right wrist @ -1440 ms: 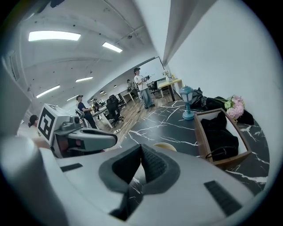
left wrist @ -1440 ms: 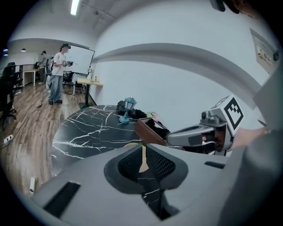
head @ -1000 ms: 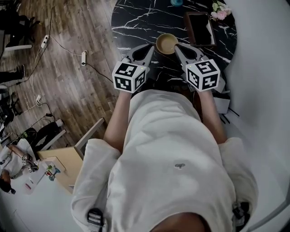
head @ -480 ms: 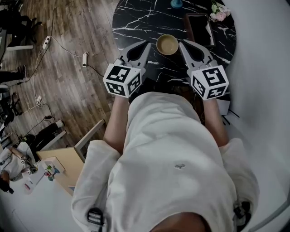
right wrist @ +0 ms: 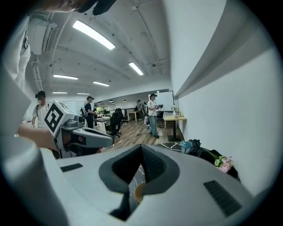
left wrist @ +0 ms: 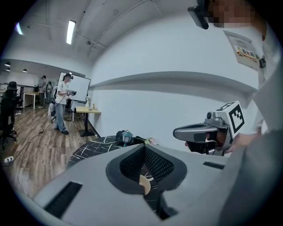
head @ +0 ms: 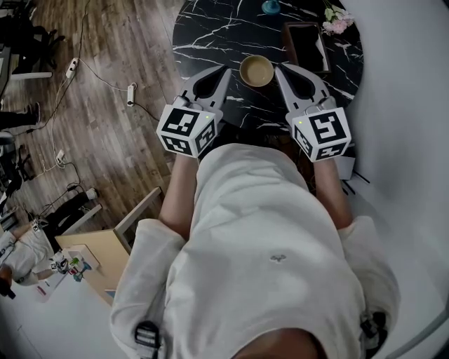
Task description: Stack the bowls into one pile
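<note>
The tan bowl (head: 257,70) sits upright on the near part of the round black marble table (head: 210,31). From above it reads as 1 pile, though I cannot tell whether it is 1 bowl or several nested together. It lies between the tips of the 2 grippers and appears to touch neither. The left gripper (head: 224,72) is held just to the bowl's left, its jaws pressed together with nothing between them. Its own view shows only a sliver of the bowl through the gap under the closed jaws. The right gripper (head: 280,71) is held just to the bowl's right, its jaws likewise together and empty, and its view shows a similar sliver of tan rim. Both grippers point forward and slightly down over the table's near edge. Farther back on the table stand a dark rectangular tray (head: 306,43), a bunch of pink flowers (head: 337,15) and a small blue object (head: 270,6). Left of the table, a white power strip (head: 130,90) lies on the wooden floor (head: 105,140).
</note>
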{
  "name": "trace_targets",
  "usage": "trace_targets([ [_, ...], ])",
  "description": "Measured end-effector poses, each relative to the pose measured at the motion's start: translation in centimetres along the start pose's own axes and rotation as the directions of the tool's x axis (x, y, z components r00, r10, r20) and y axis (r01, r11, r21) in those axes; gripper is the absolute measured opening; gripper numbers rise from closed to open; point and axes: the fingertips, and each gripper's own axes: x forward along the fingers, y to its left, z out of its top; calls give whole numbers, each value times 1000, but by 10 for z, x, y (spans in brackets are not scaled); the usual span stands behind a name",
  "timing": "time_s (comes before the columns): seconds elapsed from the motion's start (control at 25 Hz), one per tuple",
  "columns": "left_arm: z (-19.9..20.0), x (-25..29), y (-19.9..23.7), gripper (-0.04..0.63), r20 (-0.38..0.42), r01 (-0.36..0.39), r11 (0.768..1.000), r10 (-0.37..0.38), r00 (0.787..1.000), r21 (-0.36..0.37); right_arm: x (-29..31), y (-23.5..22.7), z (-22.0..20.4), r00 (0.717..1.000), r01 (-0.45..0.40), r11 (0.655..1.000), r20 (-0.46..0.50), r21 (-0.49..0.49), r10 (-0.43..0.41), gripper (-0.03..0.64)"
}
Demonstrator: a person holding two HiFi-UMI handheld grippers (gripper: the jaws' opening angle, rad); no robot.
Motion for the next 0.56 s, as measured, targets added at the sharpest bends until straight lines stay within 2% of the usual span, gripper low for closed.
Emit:
trace_targets([
  [0.56,3,4,2,5,2,-5,1000,5,1000,7,2,0,-2,1000,-23,999,-2,25,23,3],
])
